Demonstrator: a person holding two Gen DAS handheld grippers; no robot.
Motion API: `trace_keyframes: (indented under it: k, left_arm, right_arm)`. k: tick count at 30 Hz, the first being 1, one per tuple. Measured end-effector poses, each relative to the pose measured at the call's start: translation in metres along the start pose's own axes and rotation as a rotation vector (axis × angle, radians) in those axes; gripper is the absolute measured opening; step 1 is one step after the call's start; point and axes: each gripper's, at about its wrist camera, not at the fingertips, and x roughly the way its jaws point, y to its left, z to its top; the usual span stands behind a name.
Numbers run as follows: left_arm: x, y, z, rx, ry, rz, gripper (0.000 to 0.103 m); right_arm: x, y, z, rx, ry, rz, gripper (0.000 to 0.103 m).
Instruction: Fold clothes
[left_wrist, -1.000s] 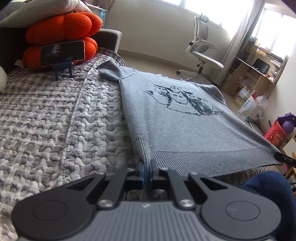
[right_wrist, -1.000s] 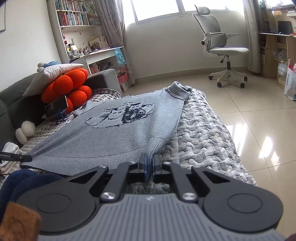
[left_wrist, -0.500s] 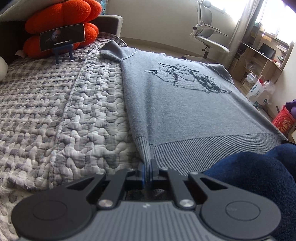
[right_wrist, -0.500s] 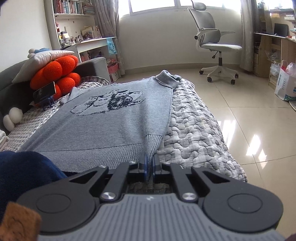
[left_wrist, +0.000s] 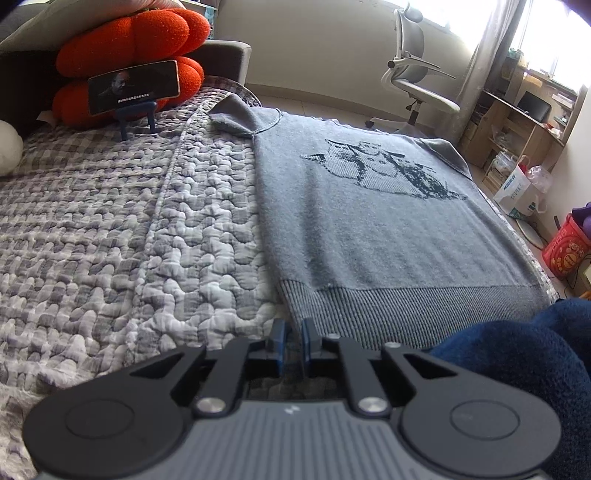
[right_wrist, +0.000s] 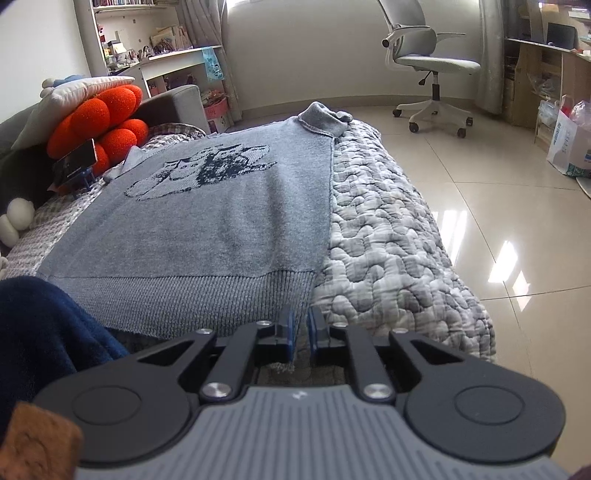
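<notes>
Sweater (left_wrist: 388, 236) flat; hem corners behind opening fingers (left_wrist: 277, 338), contact unclear.

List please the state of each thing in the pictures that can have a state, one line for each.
Grey sweater: spread flat on the quilt, print up, not yet folded.
Left gripper: jaws opening, hem corner between them.
Right gripper: jaws opening, other hem corner between them.
Phone: propped on a blue stand, screen lit.
Office chair: unoccupied, on the floor.
</notes>
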Motion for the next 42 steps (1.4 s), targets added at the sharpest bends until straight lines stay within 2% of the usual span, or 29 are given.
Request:
trace_keyframes:
  k: [5, 8, 10, 11, 14, 16, 19, 26, 30, 32, 38, 42]
  left_arm:
    - [0.016, 0.000, 0.016, -0.021, -0.003, -0.008, 0.015]
    - [0.030, -0.002, 0.028, -0.025, 0.004, -0.019, 0.023]
    - [0.037, -0.002, 0.038, -0.029, -0.001, -0.011, 0.026]
    - [0.040, 0.000, 0.043, -0.035, -0.006, -0.009, 0.027]
    - [0.047, 0.008, 0.064, -0.059, -0.023, 0.003, 0.029]
    - [0.053, 0.015, 0.081, -0.066, -0.044, 0.024, 0.036]
    - [0.067, 0.031, 0.107, -0.112, -0.058, 0.044, 0.038]
    - [0.111, 0.065, 0.165, -0.222, -0.063, 0.074, 0.043]
    - [0.141, 0.079, 0.189, -0.301, -0.067, 0.051, 0.053]
    - [0.157, 0.084, 0.199, -0.331, -0.063, 0.055, 0.053]
    - [0.200, 0.088, 0.217, -0.318, -0.044, 0.099, 0.054]
    - [0.215, 0.091, 0.223, -0.317, -0.081, 0.128, 0.053]
  right_arm:
    - [0.010, 0.003, 0.013, -0.005, 0.000, 0.010, 0.014]
    - [0.023, 0.002, 0.022, 0.009, 0.009, 0.022, 0.017]
    - [0.033, 0.000, 0.028, 0.024, 0.014, 0.029, 0.031]
    - [0.037, -0.003, 0.032, 0.033, 0.014, 0.032, 0.032]
    - [0.045, -0.012, 0.045, 0.074, 0.003, 0.052, 0.032]
    - [0.050, -0.025, 0.058, 0.130, -0.010, 0.058, 0.032]
    - [0.060, -0.042, 0.078, 0.206, -0.026, 0.058, 0.032]
    - [0.088, -0.068, 0.131, 0.233, -0.030, 0.043, 0.032]
    - [0.112, -0.083, 0.163, 0.263, -0.035, 0.029, 0.032]
    - [0.127, -0.088, 0.177, 0.264, -0.027, 0.018, 0.033]
    - [0.181, -0.089, 0.212, 0.196, 0.007, -0.006, 0.039]
    - [0.214, -0.094, 0.226, 0.182, 0.001, -0.028, 0.042]
